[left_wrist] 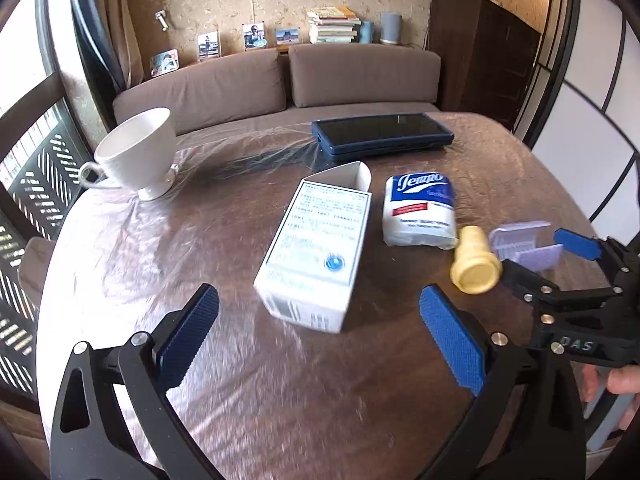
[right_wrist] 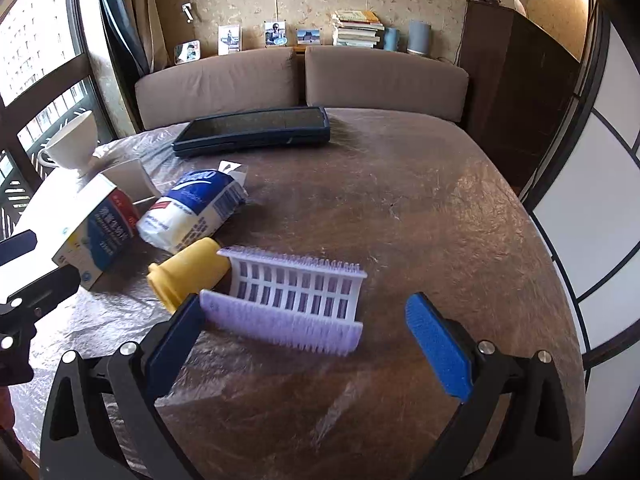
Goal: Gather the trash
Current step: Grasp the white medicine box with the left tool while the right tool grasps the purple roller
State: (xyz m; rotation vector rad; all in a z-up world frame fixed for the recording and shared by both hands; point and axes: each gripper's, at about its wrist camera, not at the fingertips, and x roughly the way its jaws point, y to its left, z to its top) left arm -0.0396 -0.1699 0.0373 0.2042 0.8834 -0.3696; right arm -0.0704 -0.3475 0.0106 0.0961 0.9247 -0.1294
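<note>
A white carton (left_wrist: pixel 316 248) with an open top lies on its side on the round table, just beyond my open left gripper (left_wrist: pixel 320 328); it also shows in the right wrist view (right_wrist: pixel 96 228). Right of it lie a Tempo tissue pack (left_wrist: pixel 420 210) (right_wrist: pixel 192 208), a small yellow bottle (left_wrist: pixel 474 264) (right_wrist: pixel 186 272) on its side, and a lilac comb-like plastic piece (left_wrist: pixel 520 244) (right_wrist: pixel 296 296). My right gripper (right_wrist: pixel 304 340) is open, its jaws on either side of the lilac piece's near end; it shows in the left wrist view (left_wrist: pixel 548 256).
A white cup (left_wrist: pixel 138 152) on a saucer stands at the far left. A dark blue tablet (left_wrist: pixel 380 134) (right_wrist: pixel 256 130) lies at the far side. The table (right_wrist: pixel 420 220) has a clear plastic cover. A brown sofa (left_wrist: pixel 280 80) stands behind.
</note>
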